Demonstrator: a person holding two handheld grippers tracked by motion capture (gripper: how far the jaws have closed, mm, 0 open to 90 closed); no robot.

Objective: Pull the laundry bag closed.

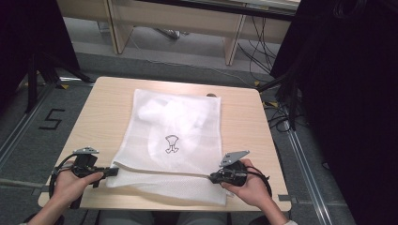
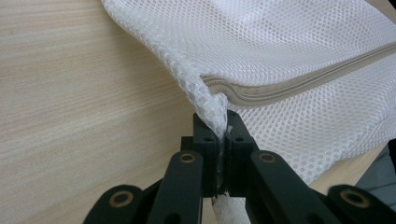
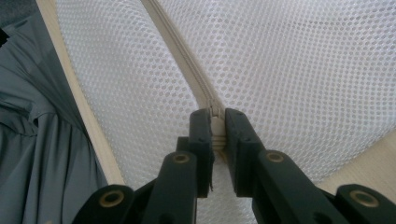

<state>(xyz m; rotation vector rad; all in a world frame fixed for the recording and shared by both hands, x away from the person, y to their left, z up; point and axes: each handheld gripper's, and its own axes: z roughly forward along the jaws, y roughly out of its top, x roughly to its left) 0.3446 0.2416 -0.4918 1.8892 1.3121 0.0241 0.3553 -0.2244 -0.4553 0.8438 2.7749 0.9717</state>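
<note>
I see a white mesh laundry bag [image 1: 171,140] lying flat on the light wooden desk [image 1: 103,117], covering the middle of the top and reaching down toward the near edge at six o'clock. A small black printed figure [image 1: 172,144] sits near the bag's centre, and something pale and bunched shows through the mesh in the upper half, toward twelve o'clock; I cannot tell what it is. A beige zipper [image 2: 299,81] runs across the bag close to its near end.

My left gripper [image 1: 111,172] lies at about eight o'clock from the bag's centre, at the bag's near left corner. In the left gripper view its jaws are closed tight on a twisted pinch of the white mesh [image 2: 215,116], right where the zipper's end meets the corner seam, and the cloth is squeezed thin between the pads. The corner is lifted slightly off the wood there.

My right gripper [image 1: 212,176] sits at about four o'clock from the bag's centre, pointing inward along the zipper line. In the right gripper view its jaws are clamped together on the beige zipper [image 3: 187,56], with what looks like the slider [image 3: 216,122] caught between the pads; mesh spreads out on both sides of it. A grey garment [image 3: 32,140] on the person shows at nine o'clock in that view, beyond the desk's edge.

Both hands rest low on the desk near its front edge, well apart, with the bag stretched between them.
</note>
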